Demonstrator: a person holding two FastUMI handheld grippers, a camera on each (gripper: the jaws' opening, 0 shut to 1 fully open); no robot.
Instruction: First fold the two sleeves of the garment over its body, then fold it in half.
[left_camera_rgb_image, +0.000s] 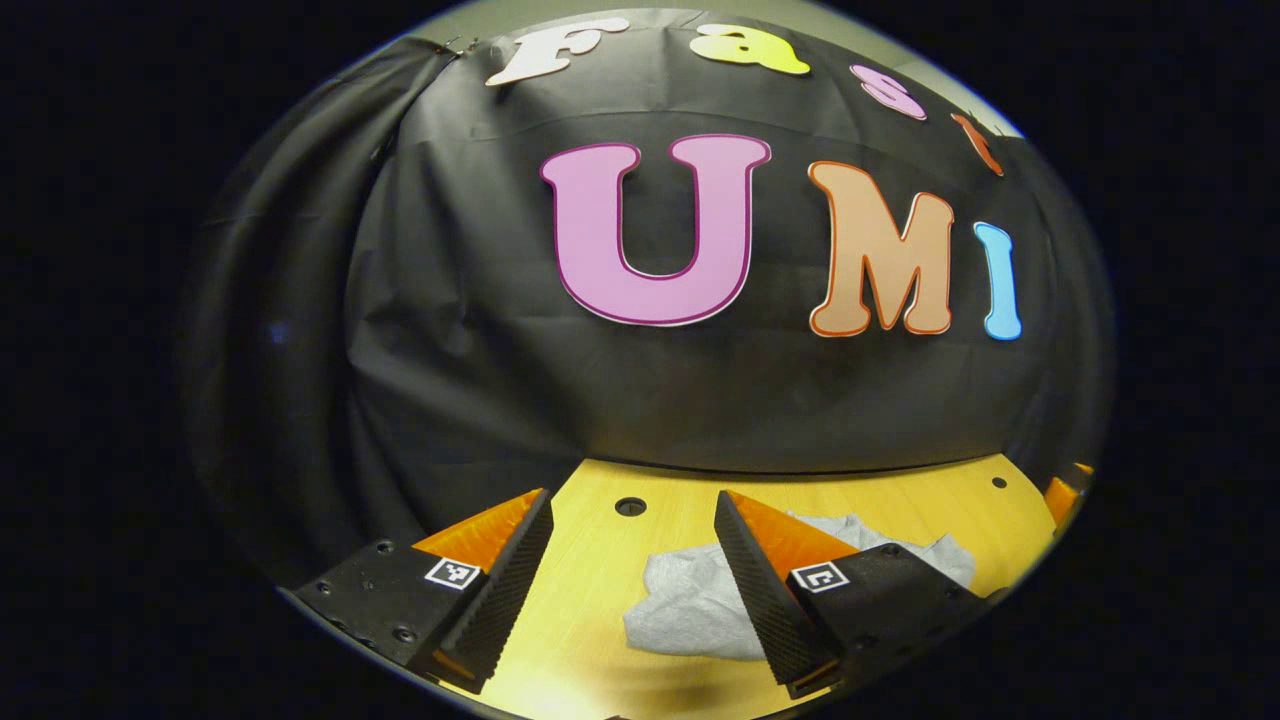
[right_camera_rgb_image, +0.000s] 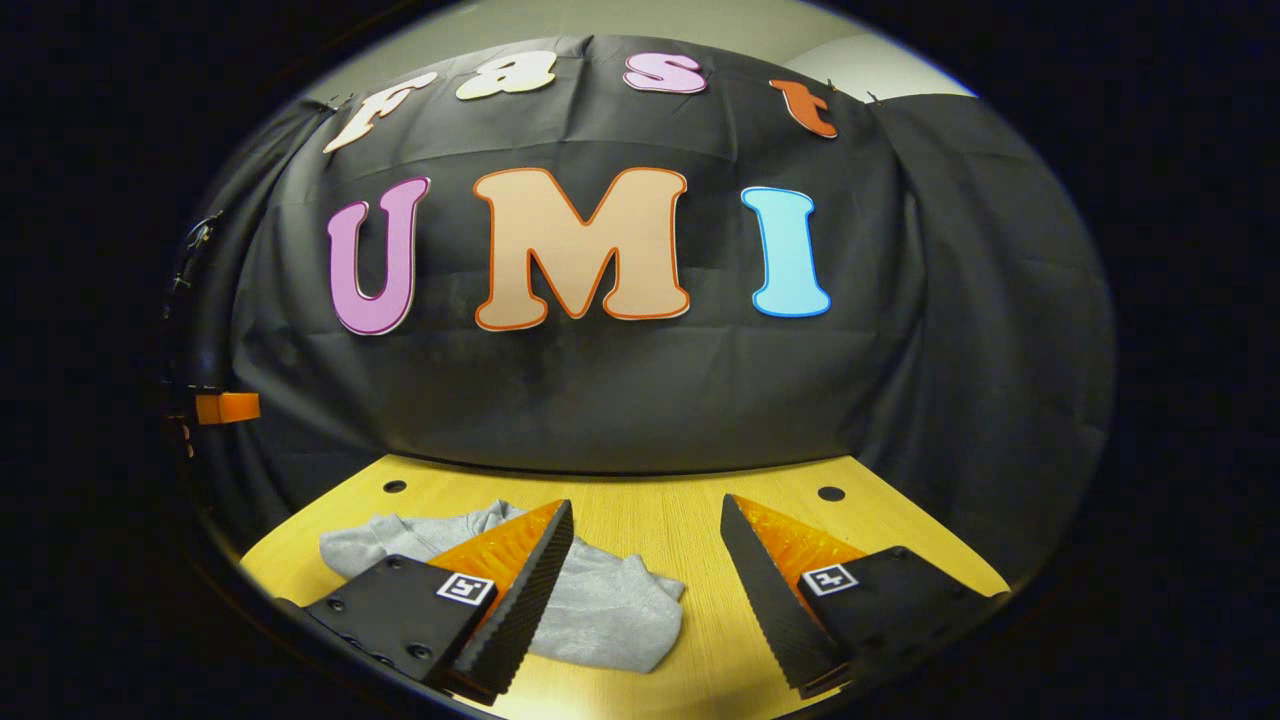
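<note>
Both grippers hover with jaws wide apart, holding nothing. The grey garment (right_camera_rgb_image: 600, 600) lies crumpled on the wooden table (right_camera_rgb_image: 690, 520), at about eleven o'clock of the right gripper (right_camera_rgb_image: 645, 590) and one o'clock of the left gripper (left_camera_rgb_image: 632, 585), roughly between them.

Ridged wedge fingers (left_camera_rgb_image: 505, 590), square-coded tags (left_camera_rgb_image: 452, 573)
</note>
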